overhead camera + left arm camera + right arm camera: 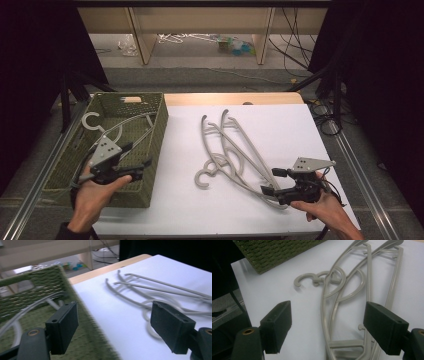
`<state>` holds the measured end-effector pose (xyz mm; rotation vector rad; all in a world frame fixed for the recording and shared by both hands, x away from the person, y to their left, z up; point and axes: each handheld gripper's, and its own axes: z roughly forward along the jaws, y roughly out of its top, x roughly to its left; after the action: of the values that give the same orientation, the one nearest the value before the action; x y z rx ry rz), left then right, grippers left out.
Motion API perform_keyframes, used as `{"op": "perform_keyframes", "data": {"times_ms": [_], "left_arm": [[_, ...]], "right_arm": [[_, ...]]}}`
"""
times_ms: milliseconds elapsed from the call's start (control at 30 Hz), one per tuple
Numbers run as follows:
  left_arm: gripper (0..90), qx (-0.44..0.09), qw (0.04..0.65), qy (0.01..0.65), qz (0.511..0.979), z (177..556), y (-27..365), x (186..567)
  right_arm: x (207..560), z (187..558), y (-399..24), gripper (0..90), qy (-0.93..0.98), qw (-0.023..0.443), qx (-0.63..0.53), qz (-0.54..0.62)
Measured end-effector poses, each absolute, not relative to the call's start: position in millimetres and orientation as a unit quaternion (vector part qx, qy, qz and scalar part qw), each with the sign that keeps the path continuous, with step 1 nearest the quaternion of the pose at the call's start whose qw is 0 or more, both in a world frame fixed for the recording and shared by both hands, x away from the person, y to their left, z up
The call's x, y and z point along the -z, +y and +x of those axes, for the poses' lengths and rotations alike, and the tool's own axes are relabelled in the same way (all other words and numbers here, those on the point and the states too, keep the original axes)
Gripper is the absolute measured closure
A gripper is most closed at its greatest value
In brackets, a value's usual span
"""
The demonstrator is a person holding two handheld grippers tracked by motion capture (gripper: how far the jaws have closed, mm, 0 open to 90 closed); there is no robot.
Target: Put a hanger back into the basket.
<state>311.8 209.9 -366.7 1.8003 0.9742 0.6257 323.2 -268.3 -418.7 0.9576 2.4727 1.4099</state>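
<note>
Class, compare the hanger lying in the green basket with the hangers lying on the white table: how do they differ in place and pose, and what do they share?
The hanger in the basket rests inside the green basket, its hook toward the far left corner. The hangers on the table lie flat on the white table, overlapping, hooks toward the person. The left gripper is over the basket; the right gripper is at the table hangers' near ends. All are grey plastic of like shape.

In the left gripper view the green basket (37, 287) is blurred along its near rim and cut off by the left edge. In the right gripper view the grey hangers (352, 302) run off the bottom edge, their lower ends partly hidden behind the right gripper's (332, 325) black jaws
</note>
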Motion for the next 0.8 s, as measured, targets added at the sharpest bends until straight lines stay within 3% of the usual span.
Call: {"op": "perform_keyframes", "data": {"times_ms": [367,800], "left_arm": [[21.6,-0.232,0.494,0.343,0.764,282.7,157.1,390.2],[20.0,-0.219,0.496,0.327,0.774,276.3,150.9,432.3]], "right_arm": [[419.8,323.9,-266.6,23.3,0.821,0.080,-0.466,0.319],[426.3,322.7,-253.8,23.7,0.824,0.088,-0.461,0.317]]}}
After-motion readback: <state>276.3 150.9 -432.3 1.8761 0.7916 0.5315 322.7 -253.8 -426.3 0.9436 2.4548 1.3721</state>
